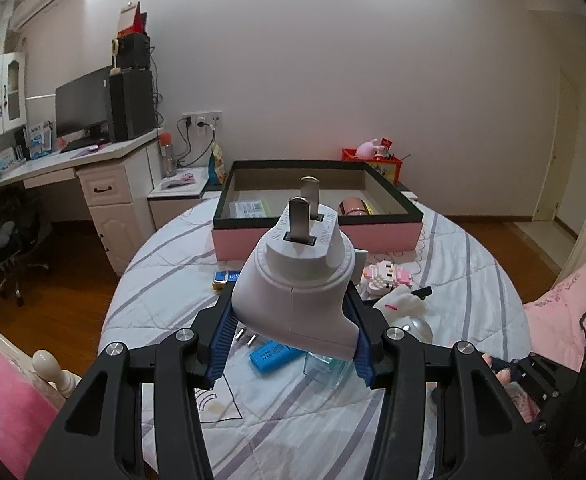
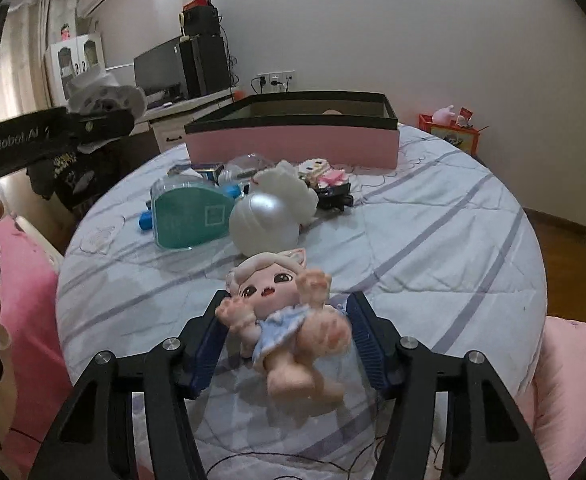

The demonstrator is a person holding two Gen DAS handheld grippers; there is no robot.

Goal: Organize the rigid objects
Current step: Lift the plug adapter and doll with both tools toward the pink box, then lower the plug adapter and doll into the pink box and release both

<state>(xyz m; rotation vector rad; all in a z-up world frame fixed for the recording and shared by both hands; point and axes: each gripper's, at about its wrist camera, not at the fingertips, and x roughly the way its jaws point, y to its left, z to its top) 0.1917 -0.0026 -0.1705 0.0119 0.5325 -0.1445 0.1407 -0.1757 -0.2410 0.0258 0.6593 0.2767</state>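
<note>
My left gripper (image 1: 293, 296) is shut on a white plug adapter (image 1: 297, 272), its two metal prongs pointing away toward the pink box with a black rim (image 1: 317, 236). In the box lie a rose-gold cylinder (image 1: 353, 206) and a green-labelled packet (image 1: 249, 209). In the right wrist view my right gripper (image 2: 289, 300) is low over the striped bedspread. A small doll in a blue dress (image 2: 277, 288) lies between its blue pads, one paw against the left pad and a foot against the right. The same box (image 2: 293, 146) stands at the far side of the bed.
On the bedspread between me and the box are a pearly ball (image 2: 263, 220), a teal item in a clear case (image 2: 189, 216), a white plush toy (image 2: 289, 188), a black clip (image 2: 335, 200) and a blue pack (image 1: 271, 354). Pink pillows (image 1: 565, 320) flank the bed. A desk with a monitor (image 1: 81, 108) stands left.
</note>
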